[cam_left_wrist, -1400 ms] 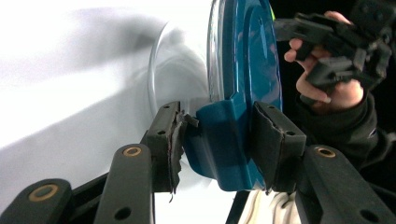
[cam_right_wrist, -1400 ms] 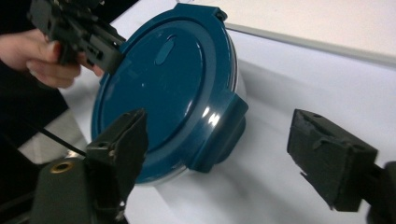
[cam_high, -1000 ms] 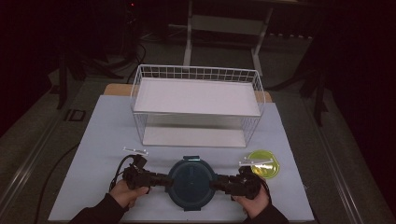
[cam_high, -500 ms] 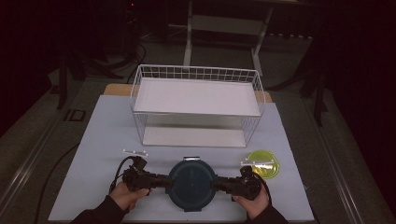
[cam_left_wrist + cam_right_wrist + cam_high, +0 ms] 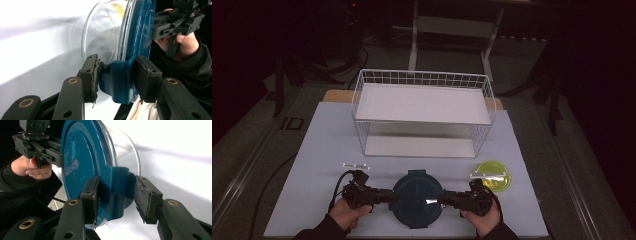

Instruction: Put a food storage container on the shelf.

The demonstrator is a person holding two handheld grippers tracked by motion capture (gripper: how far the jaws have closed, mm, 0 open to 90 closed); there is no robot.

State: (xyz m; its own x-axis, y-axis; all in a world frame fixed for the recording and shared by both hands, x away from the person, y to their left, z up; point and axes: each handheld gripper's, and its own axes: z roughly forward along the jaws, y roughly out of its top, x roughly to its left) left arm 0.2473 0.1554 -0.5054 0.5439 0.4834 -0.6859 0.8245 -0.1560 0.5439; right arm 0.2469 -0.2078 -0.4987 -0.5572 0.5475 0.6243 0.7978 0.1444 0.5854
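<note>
A round glass container with a dark blue lid (image 5: 417,197) sits near the table's front edge, between my two grippers. My left gripper (image 5: 393,196) comes in from the left. Its pads are shut on the lid's left side latch (image 5: 117,80), one pad above it and one below. My right gripper (image 5: 441,201) comes in from the right and is shut on the opposite latch (image 5: 116,200). The glass bowl (image 5: 105,32) shows under the lid. Each gripper view shows the other hand's gripper across the lid: (image 5: 178,20), (image 5: 37,142).
A white wire rack (image 5: 422,112) with two shelves stands behind the container at mid-table. A yellow-green round dish (image 5: 494,181) lies just right of my right hand. A pale mat (image 5: 322,150) covers the table, and the floor around it is dark.
</note>
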